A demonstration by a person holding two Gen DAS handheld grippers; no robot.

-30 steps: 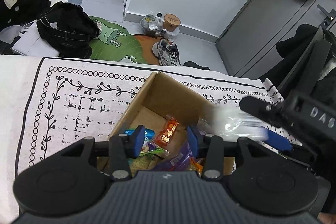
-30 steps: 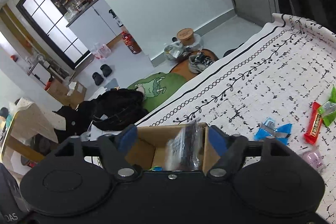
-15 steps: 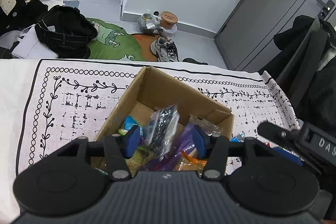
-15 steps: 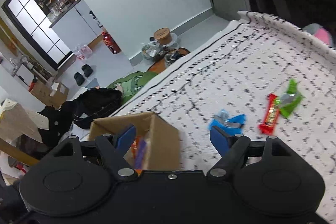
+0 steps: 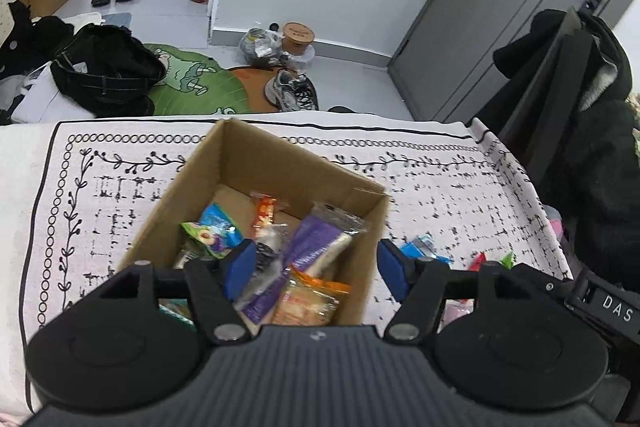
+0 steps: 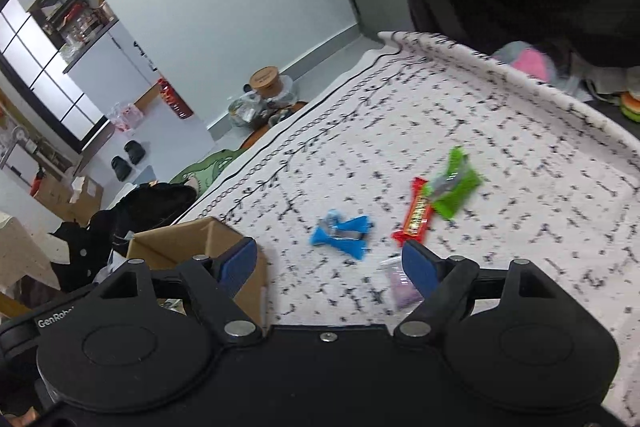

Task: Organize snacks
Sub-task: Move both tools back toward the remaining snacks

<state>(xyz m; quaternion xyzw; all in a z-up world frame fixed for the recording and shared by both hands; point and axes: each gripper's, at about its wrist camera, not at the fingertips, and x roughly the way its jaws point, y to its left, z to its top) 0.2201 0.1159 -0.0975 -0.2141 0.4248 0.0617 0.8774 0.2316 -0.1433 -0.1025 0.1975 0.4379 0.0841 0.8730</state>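
Four loose packets lie on the patterned cloth (image 6: 500,131) outside the cardboard box (image 6: 180,239), all to its right in your right wrist view. Nearest the box wall sits the pale purple packet (image 6: 400,285), partly hidden behind your right gripper's (image 6: 330,265) far finger. Farther from the box lies the blue packet (image 6: 340,233), then the red bar (image 6: 418,215), and touching its far end the green packet (image 6: 454,185).

Handling, by judgement: these are light, thin film wrappers, crinkly and likely slick. They should flatten under pressure, so take each across its middle or by a crimped end seam, pressing down on the cloth. The red bar looks stiffer; grip it across its narrow width. Contents may crush, so close gently.

Your right gripper stands wide and released, nothing between its pads, pointed at the loose packets.

Your left gripper (image 5: 316,267) hangs over the box, above the packets already inside, among them a long purple wrapper (image 5: 308,247) and an orange packet (image 5: 312,297). Its jaws have just been opening. The dark-printed clear packet (image 5: 264,259) lies just beside the left pad (image 5: 238,267), apparently let go. Contact there I cannot confirm.
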